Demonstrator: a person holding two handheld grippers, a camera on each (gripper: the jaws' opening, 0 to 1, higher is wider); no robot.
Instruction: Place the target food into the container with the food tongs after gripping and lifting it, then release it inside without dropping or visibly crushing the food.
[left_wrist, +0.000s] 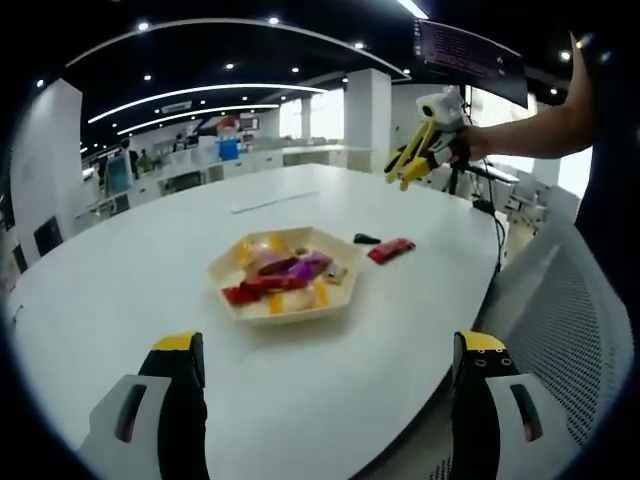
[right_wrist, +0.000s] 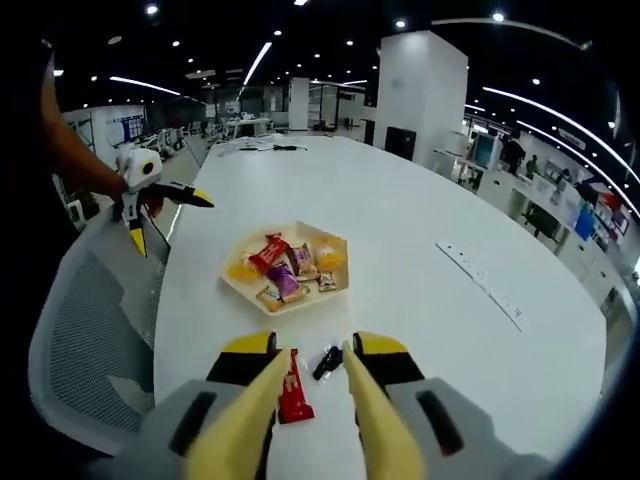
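Two claws: you held the left claw (left_wrist: 320, 365) low at the worktop's near edge, jaws spread wide and grasping nothing; the right claw (right_wrist: 308, 375) carried long yellow tong blades (right_wrist: 372, 420), parted and gripping nothing, poised above the loose items.
Container: the hexagonal tray (left_wrist: 232, 303) sat near the middle of the white worktop (left_wrist: 150, 270), already filled with wrapped snacks (left_wrist: 283, 273); I judged it the drop point, so nothing needed moving out of it.
Target food: the red wrapped bar (right_wrist: 294, 392) lay on the worktop outside the tray, apart from it; it looked like the piece you meant to lift, since your tongs hung over it.
Small dark item: it (right_wrist: 326, 363) lay beside the red bar; it was too small to identify, possibly a dark wrapper.
Left gripper view: it showed your right claw (left_wrist: 412, 158) raised well above the worktop, which the right gripper view could not reveal about itself.
Right gripper view: it showed the left claw (right_wrist: 165, 218) held over a mesh chair back (right_wrist: 85, 330), off the worktop's edge.
Next move: you needed a gentle pinch to avoid crushing.
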